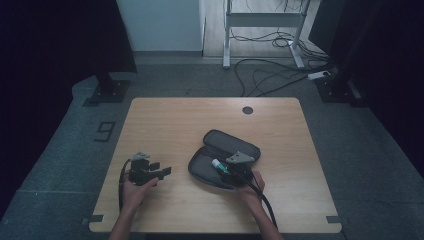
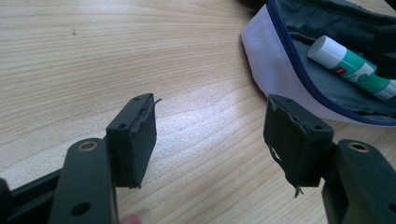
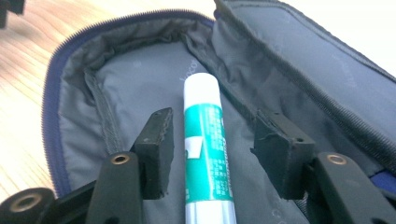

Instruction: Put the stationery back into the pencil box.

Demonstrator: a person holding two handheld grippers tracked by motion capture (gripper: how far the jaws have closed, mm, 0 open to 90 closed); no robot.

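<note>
A grey pencil case (image 1: 200, 167) with a blue zip lies unzipped on the wooden table (image 1: 200, 120), its lid (image 1: 235, 142) folded back. A white and green glue stick (image 3: 203, 140) lies inside on the grey lining (image 3: 126, 88). My right gripper (image 3: 212, 126) reaches into the case with its jaws open on either side of the stick, and a gap shows on both sides. My left gripper (image 2: 210, 112) rests low over bare wood to the left of the case (image 2: 275, 65), open and empty. From there the glue stick (image 2: 350, 67) is visible in the case.
A round cable hole (image 1: 247, 110) sits near the table's far edge. Beyond the table, cables (image 1: 270, 75) trail on the floor by a white frame (image 1: 265, 20). Bare wood stretches across the far half and right side of the table.
</note>
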